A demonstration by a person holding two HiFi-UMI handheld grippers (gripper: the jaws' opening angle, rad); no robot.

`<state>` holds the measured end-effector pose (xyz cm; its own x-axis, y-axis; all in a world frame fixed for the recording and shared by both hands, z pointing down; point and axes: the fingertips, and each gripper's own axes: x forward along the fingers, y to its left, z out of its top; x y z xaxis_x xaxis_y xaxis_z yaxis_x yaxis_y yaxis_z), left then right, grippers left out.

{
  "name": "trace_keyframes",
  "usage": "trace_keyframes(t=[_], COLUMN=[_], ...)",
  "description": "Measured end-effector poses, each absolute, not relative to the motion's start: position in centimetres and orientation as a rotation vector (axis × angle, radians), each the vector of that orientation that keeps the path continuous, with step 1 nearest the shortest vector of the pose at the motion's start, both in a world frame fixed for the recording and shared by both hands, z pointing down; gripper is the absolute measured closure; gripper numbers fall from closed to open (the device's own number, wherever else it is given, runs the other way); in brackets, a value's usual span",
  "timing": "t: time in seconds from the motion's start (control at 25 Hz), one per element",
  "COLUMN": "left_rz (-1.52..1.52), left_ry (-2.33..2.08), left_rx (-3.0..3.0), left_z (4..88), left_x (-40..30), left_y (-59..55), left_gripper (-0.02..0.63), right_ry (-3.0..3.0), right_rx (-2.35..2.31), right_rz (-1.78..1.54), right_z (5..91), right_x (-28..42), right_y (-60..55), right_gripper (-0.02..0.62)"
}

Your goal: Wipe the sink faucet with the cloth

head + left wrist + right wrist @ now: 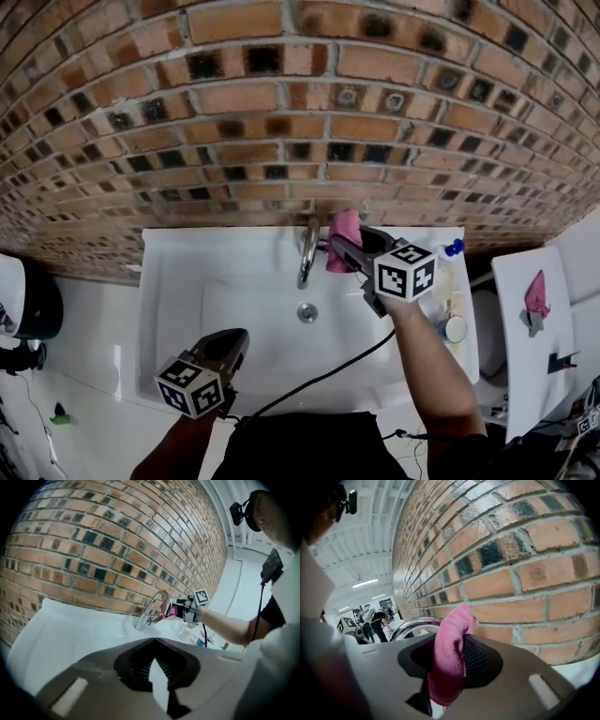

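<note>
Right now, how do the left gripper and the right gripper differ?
The right gripper has its jaws shut on the pink cloth, while the left gripper has its jaws shut on nothing. The right gripper is up by the faucet, with the cloth beside the spout. The left gripper hangs low over the sink, near its front edge and away from the faucet. Both point toward the brick wall.

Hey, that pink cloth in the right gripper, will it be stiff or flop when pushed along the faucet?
Probably floppy: the pink cloth bunches and droops from the jaws of the right gripper. Likely light and soft, so it should wrap the curved faucet rather than skid.
</note>
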<state>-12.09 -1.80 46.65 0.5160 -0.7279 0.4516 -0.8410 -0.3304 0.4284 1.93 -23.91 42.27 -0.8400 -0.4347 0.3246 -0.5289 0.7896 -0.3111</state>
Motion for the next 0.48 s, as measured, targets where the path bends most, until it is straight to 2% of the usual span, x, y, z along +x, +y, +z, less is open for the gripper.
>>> trace_keyframes(t=[0.48], left_rz=[0.174], left_ry=[-1.304], left_rx=[2.094], left_z=[47.2], left_x=[-12.6], left_y=[-4.9], left_gripper=[0.600], right_ry=[-2.546], right_rx=[0.584], right_rz=[0.765], right_z=[46.8], right_x=[-1.7], right_y=[-29.5], right_gripper=[0.453])
